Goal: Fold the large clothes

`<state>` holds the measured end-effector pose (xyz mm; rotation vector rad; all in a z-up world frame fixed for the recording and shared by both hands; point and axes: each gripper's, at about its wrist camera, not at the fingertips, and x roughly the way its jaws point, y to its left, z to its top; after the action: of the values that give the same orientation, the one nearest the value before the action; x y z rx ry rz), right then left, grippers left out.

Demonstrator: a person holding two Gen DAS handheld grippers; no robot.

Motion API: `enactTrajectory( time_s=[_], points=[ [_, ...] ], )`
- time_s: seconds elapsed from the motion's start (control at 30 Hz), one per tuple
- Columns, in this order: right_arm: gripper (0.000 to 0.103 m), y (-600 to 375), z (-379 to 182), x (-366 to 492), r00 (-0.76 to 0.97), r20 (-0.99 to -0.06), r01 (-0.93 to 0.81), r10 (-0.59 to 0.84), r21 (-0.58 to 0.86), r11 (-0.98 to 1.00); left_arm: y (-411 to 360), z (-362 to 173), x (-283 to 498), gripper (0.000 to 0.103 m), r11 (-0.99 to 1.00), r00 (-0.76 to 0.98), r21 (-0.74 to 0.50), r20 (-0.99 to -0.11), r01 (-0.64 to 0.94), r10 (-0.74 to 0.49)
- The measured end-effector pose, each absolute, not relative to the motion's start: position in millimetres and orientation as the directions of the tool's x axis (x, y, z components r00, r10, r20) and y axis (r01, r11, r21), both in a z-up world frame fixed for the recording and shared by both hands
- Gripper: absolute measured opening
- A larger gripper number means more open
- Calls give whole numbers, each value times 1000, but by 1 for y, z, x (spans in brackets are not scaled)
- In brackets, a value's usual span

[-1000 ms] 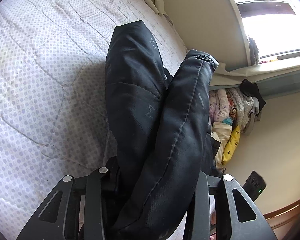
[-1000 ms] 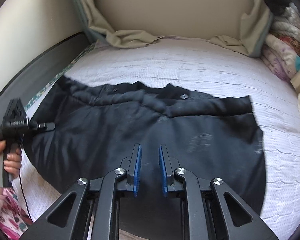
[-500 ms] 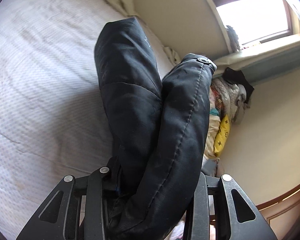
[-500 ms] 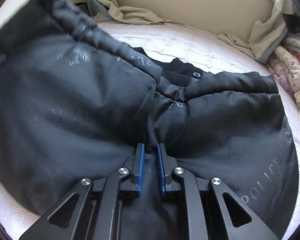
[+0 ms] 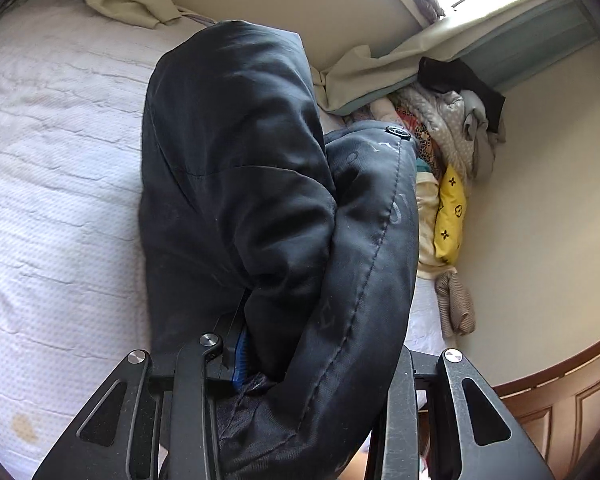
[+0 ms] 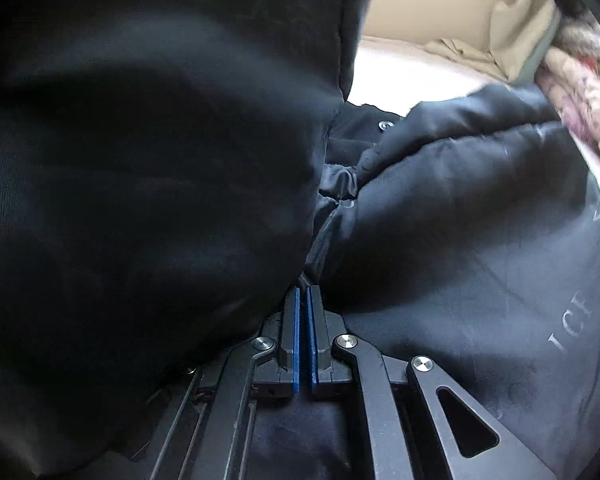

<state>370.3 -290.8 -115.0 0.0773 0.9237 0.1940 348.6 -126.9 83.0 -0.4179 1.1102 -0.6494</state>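
both tools grip the black jacket (image 5: 268, 208): left tool (image 5: 312, 364) around a thick fold, right tool (image 6: 302, 300) pinched tight.

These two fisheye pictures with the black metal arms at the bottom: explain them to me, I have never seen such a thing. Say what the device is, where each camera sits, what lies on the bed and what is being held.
There is no robot here. A person holds a two-finger gripper in each hand, and a small wide-angle camera on each one looks forward along its fingers. The black bars at the bottom of each picture are those fingers.

One picture comes from the left gripper. It is clamped on a thick bundle of the black padded jacket, lifted above the white quilted bed. At the bed's far side lies a pile of clothes, by the wall.

The other picture comes from the right gripper. Its blue pads are nearly together, pinching a thin fold of the same jacket, which fills almost the whole view.
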Motion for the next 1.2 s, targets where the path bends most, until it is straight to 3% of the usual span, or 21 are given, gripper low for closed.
enactTrajectory(
  time_s=[0.4,0.53,0.7,0.9,1.07,1.2],
  points=[
    [0,-351,-101,385,447,-774,16,449,508,861,-179,91,347,41,798,337,-552,-723,241,-603],
    [0,-377,-71,372,466,-788,49,402,477,878,-193,86,342,41,806,324,-535,-738,256,-592],
    [1,-431,-39,342,567,-790,160,232,382,910,-216,78,336,41,814,310,-514,-754,272,-579],
    [0,-474,-95,345,516,-748,267,417,603,752,-252,66,327,42,837,301,-457,-787,301,-538],
    [0,-491,-116,350,509,-690,275,514,697,662,-288,44,317,44,864,305,-369,-826,343,-474],
    [0,-533,-84,341,553,-709,284,438,654,701,-307,30,305,47,874,334,-294,-839,387,-430]
  ],
)
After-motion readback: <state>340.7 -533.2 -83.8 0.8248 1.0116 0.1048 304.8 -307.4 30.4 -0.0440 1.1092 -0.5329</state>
